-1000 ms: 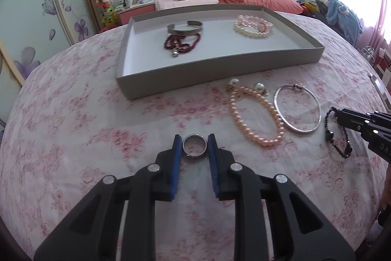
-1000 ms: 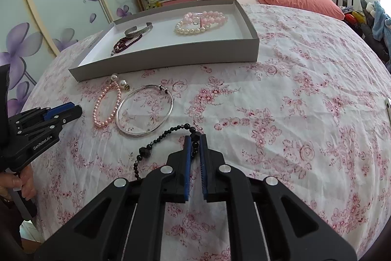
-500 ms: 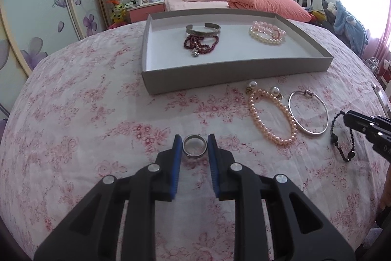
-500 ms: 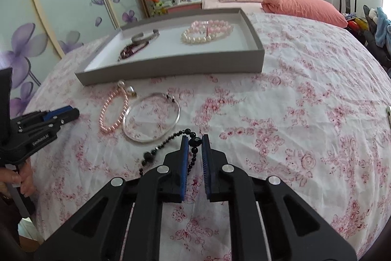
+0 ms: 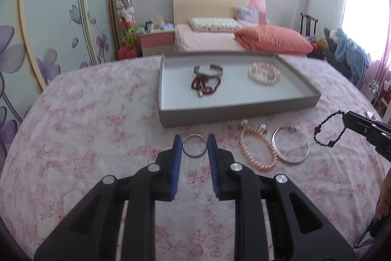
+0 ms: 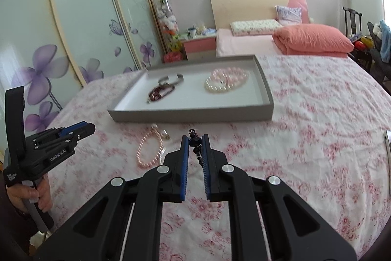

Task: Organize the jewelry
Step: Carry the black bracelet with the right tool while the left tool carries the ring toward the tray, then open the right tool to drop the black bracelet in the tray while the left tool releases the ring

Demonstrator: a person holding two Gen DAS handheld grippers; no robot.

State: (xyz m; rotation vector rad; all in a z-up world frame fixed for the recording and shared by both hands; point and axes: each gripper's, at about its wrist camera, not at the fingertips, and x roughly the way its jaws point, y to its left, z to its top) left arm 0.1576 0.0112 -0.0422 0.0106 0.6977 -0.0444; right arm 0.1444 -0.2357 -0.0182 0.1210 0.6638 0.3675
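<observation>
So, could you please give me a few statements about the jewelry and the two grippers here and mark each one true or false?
1. The left gripper holds a silver ring. True.
2. The right gripper is empty. False: it is shut on a black bead bracelet, which hangs off the bedspread.
3. The grey tray holds no jewelry. False: a metal cuff, a dark red bead bracelet and pale pearl bracelets lie in it.
4. A pink pearl bracelet and a silver bangle lie on the bedspread in front of the tray. True.
</observation>
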